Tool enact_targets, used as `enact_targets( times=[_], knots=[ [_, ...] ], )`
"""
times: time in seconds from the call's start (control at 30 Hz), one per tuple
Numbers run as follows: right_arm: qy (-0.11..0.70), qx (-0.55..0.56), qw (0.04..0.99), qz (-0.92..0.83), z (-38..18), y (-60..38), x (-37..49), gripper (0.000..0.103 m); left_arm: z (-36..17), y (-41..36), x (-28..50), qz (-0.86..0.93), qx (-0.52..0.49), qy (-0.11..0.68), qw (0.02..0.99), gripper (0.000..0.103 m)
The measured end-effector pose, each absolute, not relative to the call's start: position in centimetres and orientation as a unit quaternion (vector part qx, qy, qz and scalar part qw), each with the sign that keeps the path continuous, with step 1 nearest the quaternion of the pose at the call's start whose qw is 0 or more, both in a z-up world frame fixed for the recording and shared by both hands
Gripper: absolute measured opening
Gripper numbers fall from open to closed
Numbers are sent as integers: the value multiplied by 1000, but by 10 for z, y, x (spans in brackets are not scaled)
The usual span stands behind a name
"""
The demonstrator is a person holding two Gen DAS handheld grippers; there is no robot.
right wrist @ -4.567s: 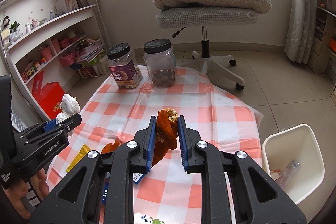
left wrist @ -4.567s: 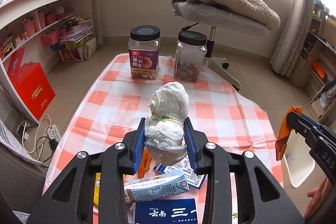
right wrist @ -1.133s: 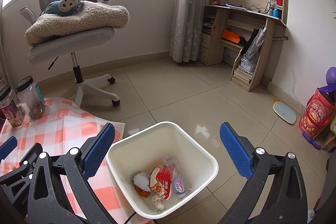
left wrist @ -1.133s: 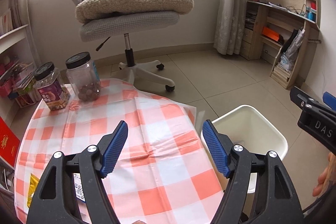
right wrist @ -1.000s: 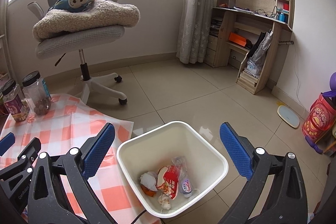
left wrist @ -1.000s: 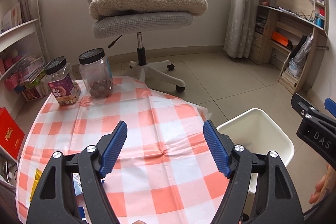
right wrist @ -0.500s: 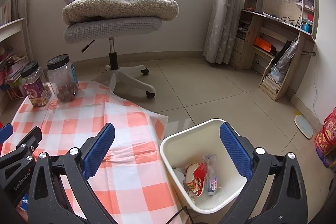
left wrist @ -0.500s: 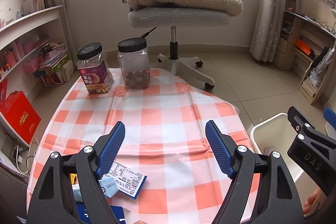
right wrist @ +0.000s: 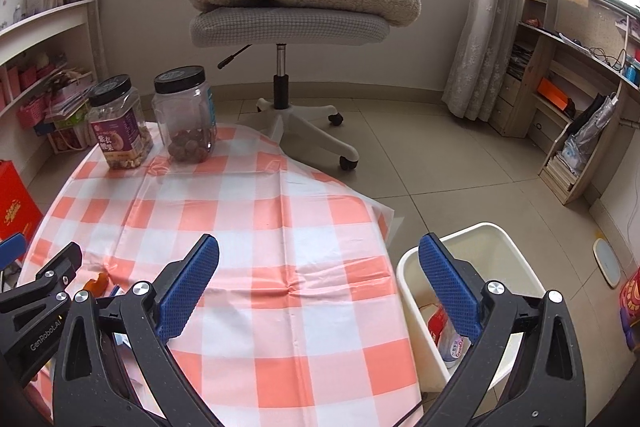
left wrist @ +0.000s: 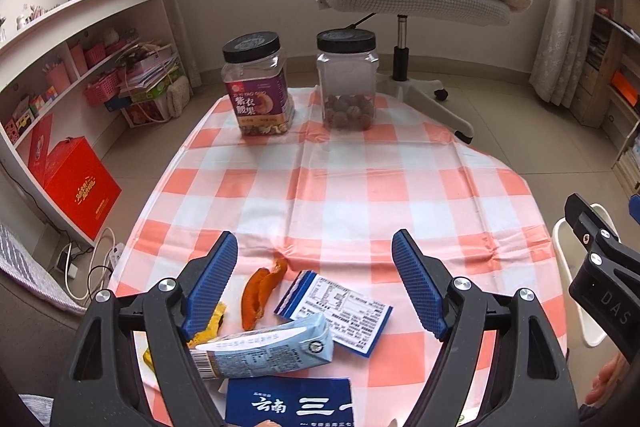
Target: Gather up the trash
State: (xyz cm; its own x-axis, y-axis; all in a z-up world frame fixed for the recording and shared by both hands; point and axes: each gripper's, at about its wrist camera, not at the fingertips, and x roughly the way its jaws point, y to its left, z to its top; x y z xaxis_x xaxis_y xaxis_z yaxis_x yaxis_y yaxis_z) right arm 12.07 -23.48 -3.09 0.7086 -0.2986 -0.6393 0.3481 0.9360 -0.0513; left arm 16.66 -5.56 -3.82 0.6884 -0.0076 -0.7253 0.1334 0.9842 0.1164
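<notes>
Two black-lidded clear plastic jars (left wrist: pixel 260 83) stand far across the checked tablecloth (left wrist: pixel 344 187); both grippers, left (left wrist: pixel 316 287) and right (right wrist: pixel 318 287), gape empty above a flattened blue carton (left wrist: pixel 264 349) and orange peel (left wrist: pixel 262 291), beside the white plastic bin (right wrist: pixel 504 247)

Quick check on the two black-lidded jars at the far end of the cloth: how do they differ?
The left jar wears a purple printed label and holds pale mixed nuts at the bottom; the right jar shows bare clear plastic from the left wrist view, with round brown balls at its base. Both stand upright, capped, mostly empty, side by side on the checked tablecloth.
</notes>
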Motion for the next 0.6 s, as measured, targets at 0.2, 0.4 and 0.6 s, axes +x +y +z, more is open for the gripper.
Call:
enact_targets(
  times=[0.2, 0.4, 0.6],
  knots=[
    [365, 21, 921, -134, -42, -201, 137, 96, -57, -9, 185, -6, 77, 454, 887, 78],
    [381, 17, 917, -114, -48, -185, 147, 96, -80, 16, 193, -71, 113, 545, 828, 78],
    [393, 33, 911, -123, -54, -191, 155, 96, -99, -5, 174, -150, 186, 558, 795, 78]
  ],
)
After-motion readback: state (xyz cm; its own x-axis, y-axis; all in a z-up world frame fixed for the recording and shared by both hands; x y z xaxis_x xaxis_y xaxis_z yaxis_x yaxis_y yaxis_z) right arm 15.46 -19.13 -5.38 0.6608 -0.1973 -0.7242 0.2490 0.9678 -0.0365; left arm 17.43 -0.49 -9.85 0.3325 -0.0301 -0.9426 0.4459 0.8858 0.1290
